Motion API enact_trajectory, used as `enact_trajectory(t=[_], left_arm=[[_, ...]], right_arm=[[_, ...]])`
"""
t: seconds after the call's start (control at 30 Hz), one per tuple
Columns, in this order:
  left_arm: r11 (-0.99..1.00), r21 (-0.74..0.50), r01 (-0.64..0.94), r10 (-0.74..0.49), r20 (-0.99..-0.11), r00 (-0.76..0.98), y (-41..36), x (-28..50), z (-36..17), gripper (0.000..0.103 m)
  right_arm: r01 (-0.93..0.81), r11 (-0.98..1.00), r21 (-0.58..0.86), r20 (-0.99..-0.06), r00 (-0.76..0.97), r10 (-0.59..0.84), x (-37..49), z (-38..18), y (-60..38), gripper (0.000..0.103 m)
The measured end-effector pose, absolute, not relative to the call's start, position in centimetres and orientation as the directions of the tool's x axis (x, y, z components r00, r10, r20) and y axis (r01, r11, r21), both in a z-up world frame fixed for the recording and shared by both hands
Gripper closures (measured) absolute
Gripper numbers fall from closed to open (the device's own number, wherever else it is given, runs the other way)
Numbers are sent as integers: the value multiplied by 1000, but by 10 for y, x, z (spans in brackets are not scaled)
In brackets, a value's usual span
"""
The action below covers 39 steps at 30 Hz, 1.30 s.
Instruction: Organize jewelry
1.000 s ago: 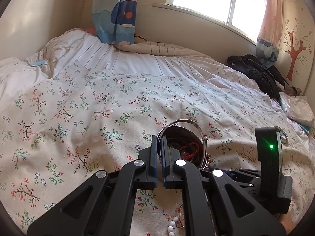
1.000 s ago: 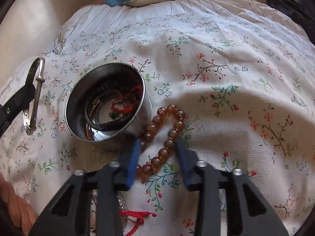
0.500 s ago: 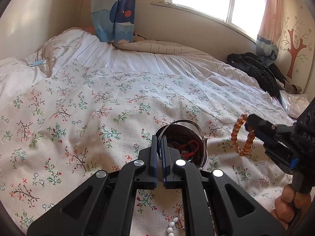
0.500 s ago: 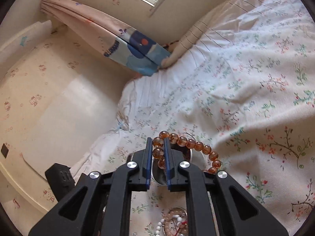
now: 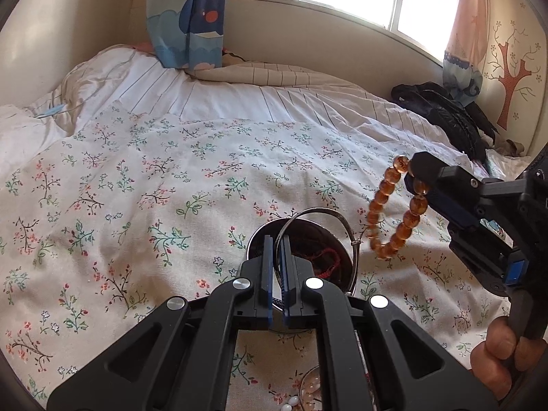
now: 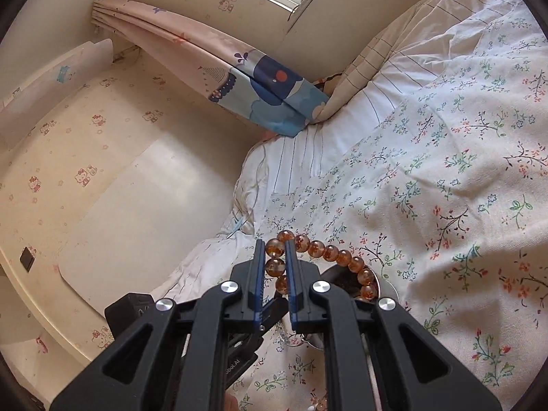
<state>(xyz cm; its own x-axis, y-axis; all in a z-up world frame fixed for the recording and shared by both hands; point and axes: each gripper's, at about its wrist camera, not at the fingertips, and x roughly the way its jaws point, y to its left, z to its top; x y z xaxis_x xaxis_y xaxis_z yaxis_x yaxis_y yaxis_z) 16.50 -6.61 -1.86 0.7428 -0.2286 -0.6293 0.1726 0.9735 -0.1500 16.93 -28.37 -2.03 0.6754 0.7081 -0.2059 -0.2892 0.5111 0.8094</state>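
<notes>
My right gripper (image 6: 275,245) is shut on an amber bead bracelet (image 6: 337,257) and holds it in the air, to the right of and above the metal bowl. The gripper also shows in the left wrist view (image 5: 409,171), with the bracelet (image 5: 376,202) hanging from it. My left gripper (image 5: 275,239) is shut on a thin silver bangle (image 5: 328,214) held over the steel bowl (image 5: 351,267). The bowl sits on the floral bedsheet and holds red cord and dark pieces (image 5: 325,257).
White and pale beads (image 5: 304,397) lie on the sheet near the bottom edge. A black bag (image 5: 445,109) lies at the far right of the bed. A wall and a curtain (image 5: 185,17) stand behind the bed. The floral sheet (image 5: 137,205) spreads to the left.
My right gripper shut on the amber bracelet, lifted it off the sheet and carried it up beside the bowl. My left gripper stayed shut on the bangle over the bowl.
</notes>
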Motion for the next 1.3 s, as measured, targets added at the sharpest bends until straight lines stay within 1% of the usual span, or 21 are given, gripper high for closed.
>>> enact_trajectory(t=[0.03, 0.1, 0.17, 0.2, 0.23, 0.27, 0.37, 0.43, 0.47, 0.5, 0.53, 0.6, 0.67, 0.7, 0.77, 0.83, 0.9, 0.97, 1.03, 1.2, 1.3], left_arm=[[974, -149, 173, -229, -645, 729, -69, 170, -22, 99], [977, -141, 162, -214, -674, 707, -71, 179, -30, 94], [980, -141, 144, -201, -691, 694, -68, 182, -35, 90], [980, -147, 137, -201, -691, 694, -65, 182, -35, 89], [981, -149, 123, -193, -688, 699, -62, 182, -34, 88], [984, -148, 103, -177, -682, 709, -58, 181, -32, 82], [984, -163, 72, -163, -661, 732, -47, 176, -25, 70], [987, -148, 60, -143, -658, 739, -44, 173, -23, 64], [989, -139, 54, -133, -658, 741, -43, 172, -22, 59], [991, -129, 47, -121, -658, 743, -43, 170, -21, 54], [992, -120, 43, -112, -658, 745, -43, 168, -20, 52], [995, -97, 37, -92, -656, 749, -43, 163, -18, 45], [997, -71, 31, -70, -656, 751, -43, 157, -17, 32], [998, -52, 24, -52, -655, 754, -43, 153, -16, 28], [1000, -14, 20, -24, -654, 756, -42, 145, -15, 25], [999, 29, 14, 9, -658, 753, -40, 136, -16, 23], [998, 64, 14, 32, -666, 746, -37, 122, -17, 22], [996, 90, 7, 54, -665, 745, -32, 105, -16, 21], [996, 92, -3, 64, -664, 745, -24, 88, -15, 19], [999, 19, -43, 44, -671, 740, -2, 65, -9, 17], [999, -7, -36, 22, -673, 739, 0, 54, -7, 17]], right_arm=[[-290, 516, 806, -215, 668, 712, 173, -21, -281, 91], [-273, 530, 803, -255, 646, 719, 181, -25, -273, 90], [-246, 523, 816, -274, 632, 725, 188, -32, -271, 79], [-236, 524, 819, -279, 634, 722, 189, -35, -271, 63], [-233, 522, 820, -278, 635, 721, 189, -35, -272, 60], [-236, 517, 823, -272, 635, 723, 188, -35, -273, 60], [-233, 516, 824, -263, 650, 713, 186, -34, -277, 60], [-219, 512, 831, -269, 647, 713, 186, -37, -279, 59], [-209, 514, 832, -278, 645, 712, 186, -38, -280, 59], [-199, 519, 831, -287, 646, 707, 186, -40, -280, 56], [-189, 524, 831, -295, 649, 701, 185, -41, -281, 49], [-170, 542, 823, -317, 654, 686, 183, -42, -282, 44], [-135, 595, 793, -374, 662, 650, 180, -41, -282, 36], [-110, 634, 765, -416, 668, 617, 176, -41, -283, 30], [-80, 705, 705, -488, 666, 564, 167, -41, -281, 30], [-50, 774, 632, -561, 659, 501, 155, -41, -279, 27], [-37, 819, 572, -602, 660, 450, 140, -38, -277, 27], [-44, 845, 533, -610, 672, 420, 121, -31, -277, 24], [-49, 866, 497, -618, 681, 393, 102, -28, -276, 15], [-51, 888, 456, -649, 665, 371, 63, -32, -276, 14], [-40, 879, 475, -632, 680, 372, 49, -29, -282, 14]])
